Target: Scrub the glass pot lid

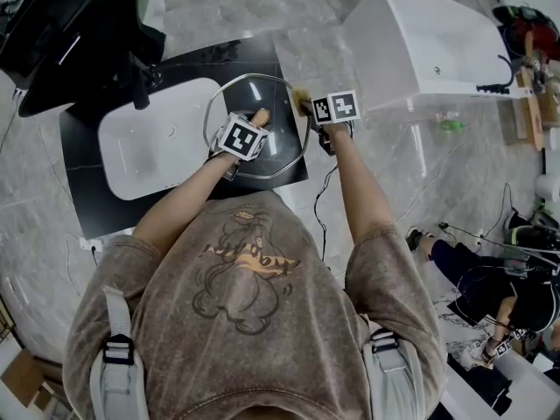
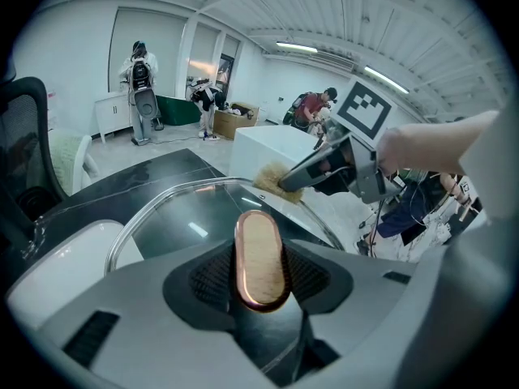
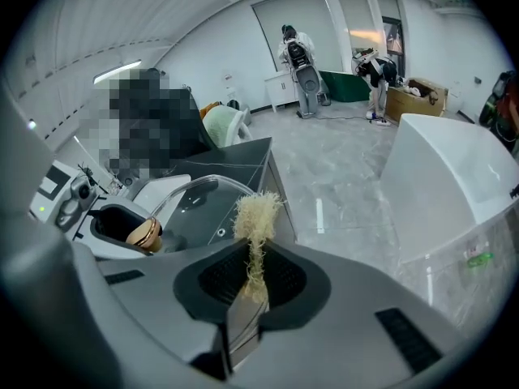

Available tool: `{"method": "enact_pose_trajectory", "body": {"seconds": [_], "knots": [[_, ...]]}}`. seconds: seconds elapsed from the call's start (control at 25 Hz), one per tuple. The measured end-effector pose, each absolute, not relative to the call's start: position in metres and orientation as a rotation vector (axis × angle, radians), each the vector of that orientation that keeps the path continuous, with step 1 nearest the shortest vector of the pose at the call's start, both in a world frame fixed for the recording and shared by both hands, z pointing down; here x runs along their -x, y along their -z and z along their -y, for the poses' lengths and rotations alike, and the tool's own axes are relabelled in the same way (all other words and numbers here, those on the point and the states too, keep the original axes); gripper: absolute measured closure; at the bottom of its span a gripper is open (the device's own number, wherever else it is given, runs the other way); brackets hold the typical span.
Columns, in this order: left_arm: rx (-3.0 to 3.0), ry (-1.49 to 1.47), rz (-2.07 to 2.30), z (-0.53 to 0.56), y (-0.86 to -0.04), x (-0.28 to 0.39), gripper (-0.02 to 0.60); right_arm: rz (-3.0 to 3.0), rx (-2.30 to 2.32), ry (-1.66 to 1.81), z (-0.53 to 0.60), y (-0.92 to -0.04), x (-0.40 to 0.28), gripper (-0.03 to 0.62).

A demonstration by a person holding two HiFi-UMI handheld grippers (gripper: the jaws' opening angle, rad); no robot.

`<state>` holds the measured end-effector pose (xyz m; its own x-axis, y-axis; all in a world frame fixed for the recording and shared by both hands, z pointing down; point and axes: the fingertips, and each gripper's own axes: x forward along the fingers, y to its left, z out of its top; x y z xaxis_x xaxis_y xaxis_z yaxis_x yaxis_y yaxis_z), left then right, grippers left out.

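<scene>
While my left gripper (image 1: 254,122) clamps the wooden knob (image 2: 260,259) of the glass pot lid (image 1: 282,151), my right gripper (image 3: 253,275) pinches a fibre scrubber (image 3: 258,213) at its right rim, the glass lying leftward.

- Bright, even light comes from long white ceiling strip lamps (image 2: 296,47); shadows are faint and soft.
- White glare streaks lie on the clear round glass pot lid (image 2: 190,221) and the glossy black counter (image 2: 150,173).
- Both gripper views are fisheye, with black corners and bent walls and ceiling.
- The grey jaws nearest each lens look slightly soft.
- The head view is sharp, mildly bent at its edges.
</scene>
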<state>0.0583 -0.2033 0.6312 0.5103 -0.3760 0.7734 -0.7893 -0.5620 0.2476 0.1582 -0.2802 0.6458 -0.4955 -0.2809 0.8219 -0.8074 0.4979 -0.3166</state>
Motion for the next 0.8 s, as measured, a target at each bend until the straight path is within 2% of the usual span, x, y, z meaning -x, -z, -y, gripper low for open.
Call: {"method": "enact_pose_trajectory", "body": {"seconds": [0.8], "knots": [[-2.214, -0.858, 0.987, 0.215, -0.626, -0.062, 0.396, 2.014, -0.744, -0.853, 0.326, -0.645, -0.094, 0.546]]}}
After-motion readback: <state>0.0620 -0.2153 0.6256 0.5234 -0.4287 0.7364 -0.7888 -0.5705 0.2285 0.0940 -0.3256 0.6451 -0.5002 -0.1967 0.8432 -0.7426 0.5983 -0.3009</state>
